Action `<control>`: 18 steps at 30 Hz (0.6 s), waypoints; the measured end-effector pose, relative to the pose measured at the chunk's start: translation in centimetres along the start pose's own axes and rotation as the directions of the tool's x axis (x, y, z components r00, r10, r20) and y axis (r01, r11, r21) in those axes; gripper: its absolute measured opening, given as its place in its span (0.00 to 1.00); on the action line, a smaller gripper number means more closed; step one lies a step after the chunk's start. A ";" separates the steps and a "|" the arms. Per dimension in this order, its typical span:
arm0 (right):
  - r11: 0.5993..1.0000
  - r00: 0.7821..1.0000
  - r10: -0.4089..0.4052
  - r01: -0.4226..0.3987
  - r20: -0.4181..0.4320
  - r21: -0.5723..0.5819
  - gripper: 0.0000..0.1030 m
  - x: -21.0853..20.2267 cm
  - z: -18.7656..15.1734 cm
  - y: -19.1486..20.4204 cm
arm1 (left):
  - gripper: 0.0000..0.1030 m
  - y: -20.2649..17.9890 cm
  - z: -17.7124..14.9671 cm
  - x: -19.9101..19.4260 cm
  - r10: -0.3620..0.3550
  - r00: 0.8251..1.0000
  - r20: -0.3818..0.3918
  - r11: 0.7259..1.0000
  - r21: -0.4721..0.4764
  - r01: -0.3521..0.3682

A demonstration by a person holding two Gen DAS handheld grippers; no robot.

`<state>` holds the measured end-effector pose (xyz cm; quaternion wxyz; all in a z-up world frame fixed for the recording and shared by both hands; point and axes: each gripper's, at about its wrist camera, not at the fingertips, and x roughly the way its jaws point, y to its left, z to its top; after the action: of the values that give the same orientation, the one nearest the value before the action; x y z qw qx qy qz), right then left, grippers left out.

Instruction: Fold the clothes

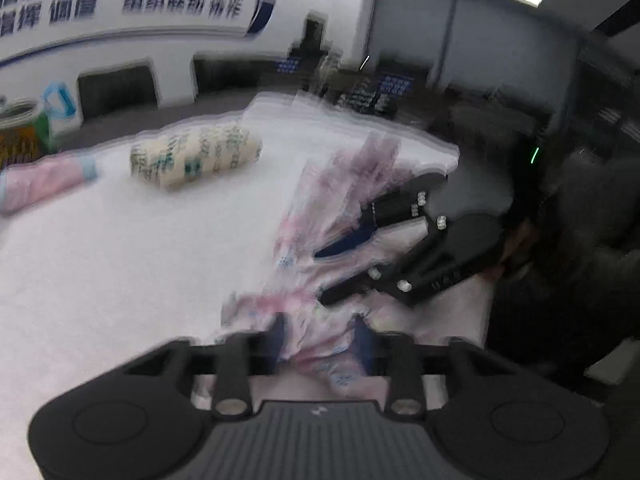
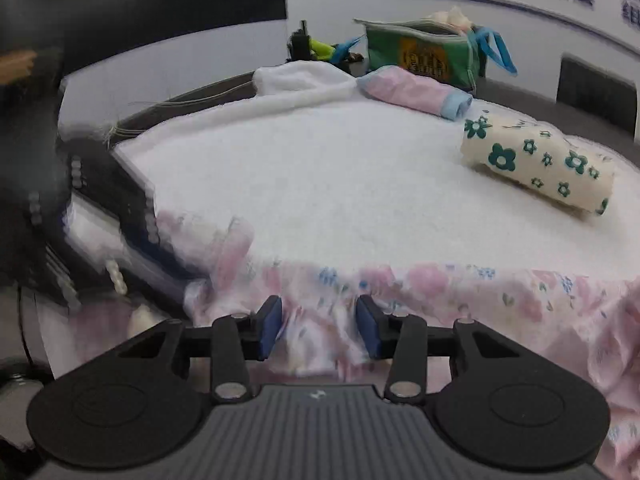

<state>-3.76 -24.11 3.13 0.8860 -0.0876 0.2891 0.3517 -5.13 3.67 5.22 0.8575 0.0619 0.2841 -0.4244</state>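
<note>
A pink floral garment (image 2: pixel 460 292) lies bunched along the near edge of the white padded table (image 2: pixel 320 176). My right gripper (image 2: pixel 318 326) has cloth between its blue pads (image 2: pixel 269 326), with a wide gap. My left gripper (image 1: pixel 320 338) also has pink cloth (image 1: pixel 320 240) between its pads in a blurred view. The right gripper shows in the left wrist view (image 1: pixel 348 264), jaws apart around cloth. The left gripper's body (image 2: pixel 100 220) shows blurred at the left of the right wrist view.
A rolled cream garment with green flowers (image 2: pixel 536 168) and a rolled pink garment with blue cuffs (image 2: pixel 416 90) lie at the far side. A green bag with blue handles (image 2: pixel 424 50) and a white towel (image 2: pixel 296 78) stand behind them.
</note>
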 end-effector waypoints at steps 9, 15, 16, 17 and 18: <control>0.899 0.968 0.241 -0.199 0.062 -0.391 0.85 -1.8 -1.9 5.8 | 0.64 1.9 1.5 -2.5 0.119 0.989 0.091 0.991 -0.073 -0.113; 0.937 0.976 0.214 -0.216 -0.038 -0.274 0.07 3.1 -1.8 4.9 | 0.65 0.9 2.3 -3.1 0.132 0.984 0.118 0.991 -0.016 -0.131; 0.959 0.978 0.207 -0.203 0.003 -0.196 0.07 2.6 -1.8 3.8 | 0.65 1.1 2.7 -2.9 0.133 0.983 0.125 0.991 -0.019 -0.131; 0.980 0.981 0.178 -0.170 0.076 -0.102 0.06 1.4 -2.0 2.2 | 0.65 1.3 3.1 -2.8 0.133 0.982 0.132 0.991 -0.021 -0.132; 0.990 0.979 0.141 -0.142 0.146 -0.004 0.06 0.2 -2.1 0.6 | 0.65 1.4 3.6 -2.5 0.132 0.982 0.138 0.991 -0.025 -0.130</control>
<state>-4.99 -24.34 1.31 0.8778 -0.0383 0.2302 0.4183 -3.66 5.04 9.40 0.9018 0.0441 0.2223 -0.3679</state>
